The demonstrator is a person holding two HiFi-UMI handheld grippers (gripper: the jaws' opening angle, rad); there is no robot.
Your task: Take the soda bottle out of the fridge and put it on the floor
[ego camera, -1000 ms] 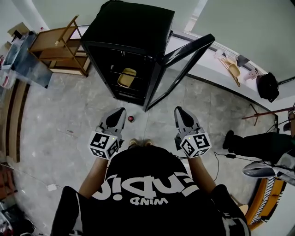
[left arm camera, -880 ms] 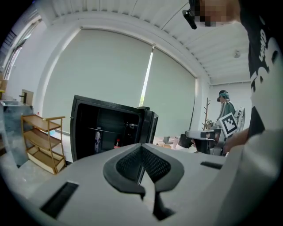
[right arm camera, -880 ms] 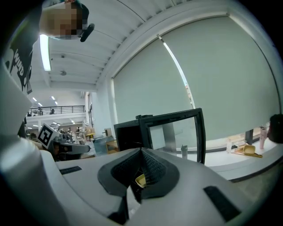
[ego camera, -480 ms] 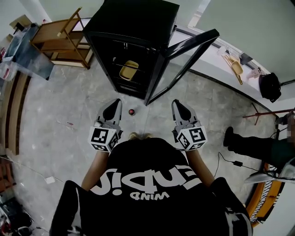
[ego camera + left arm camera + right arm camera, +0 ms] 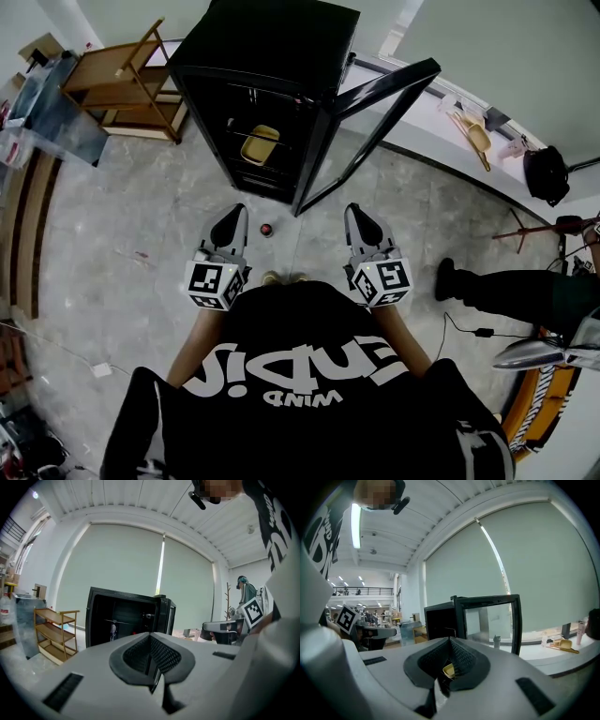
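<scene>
The soda bottle [image 5: 267, 229] stands on the grey floor, seen from above as a small dark body with a red cap. It is in front of the black fridge [image 5: 272, 47], whose glass door [image 5: 375, 103] hangs open to the right. My left gripper [image 5: 230, 225] is shut and empty, its tip just left of the bottle and apart from it. Further right, my right gripper [image 5: 361, 223] is also shut and holds nothing. In the left gripper view the fridge [image 5: 126, 616] shows beyond the closed jaws, and in the right gripper view the fridge [image 5: 440, 620] and its door [image 5: 487, 620] stand ahead.
A yellow container [image 5: 260, 143] sits on a fridge shelf. A wooden rack [image 5: 122, 89] stands left of the fridge. A ledge [image 5: 422, 131] at the right carries a yellow scoop [image 5: 473, 136]. Another person's leg [image 5: 506, 291] and a cable [image 5: 464, 328] are at the right.
Both grippers have drifted a little toward each other, still shut. The bottle stays on the floor. The other person's foot at the right has come closer.
</scene>
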